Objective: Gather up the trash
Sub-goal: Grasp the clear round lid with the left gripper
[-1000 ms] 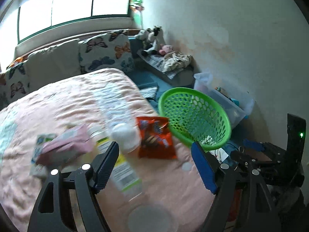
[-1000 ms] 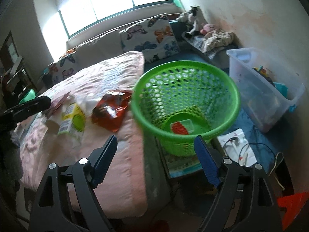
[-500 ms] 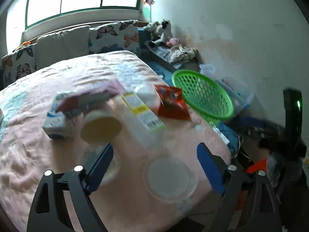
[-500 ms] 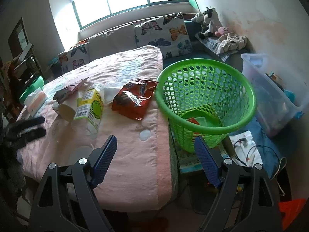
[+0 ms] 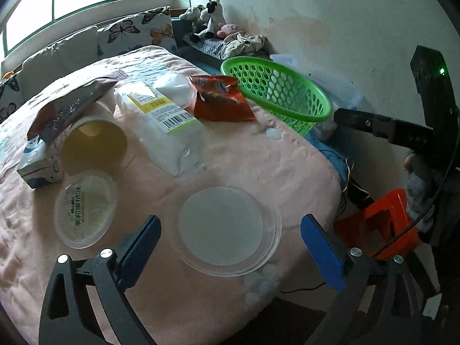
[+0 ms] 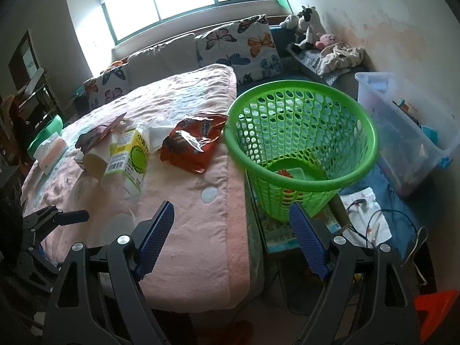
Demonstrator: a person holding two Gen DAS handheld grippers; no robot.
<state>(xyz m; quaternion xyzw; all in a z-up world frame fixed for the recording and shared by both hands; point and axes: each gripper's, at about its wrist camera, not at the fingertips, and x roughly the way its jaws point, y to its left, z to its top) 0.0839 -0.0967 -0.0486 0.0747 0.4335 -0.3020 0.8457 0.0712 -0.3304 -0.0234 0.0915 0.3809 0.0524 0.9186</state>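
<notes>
The left gripper point(image 5: 228, 243) stood with jaws spread wide and gripped nothing; a clear round lid point(image 5: 222, 231) lay on the pink blanket point(image 5: 287, 169) between its fingers, apparently untouched. The right gripper point(image 6: 231, 234) was likewise wide open and empty, poised over the blanket edge just beside the green basket point(image 6: 302, 141), which stood on the floor against the bed.

The trash lay clustered on the blanket: a red snack bag point(image 5: 220, 99), a clear bottle point(image 5: 164, 120) with a yellow-green label and barcode, a paper cup point(image 5: 95, 138) on its side, a small lidded tub point(image 5: 84, 207) and a small carton point(image 5: 40, 164). Printing on tub and bottle was too small to read.
</notes>
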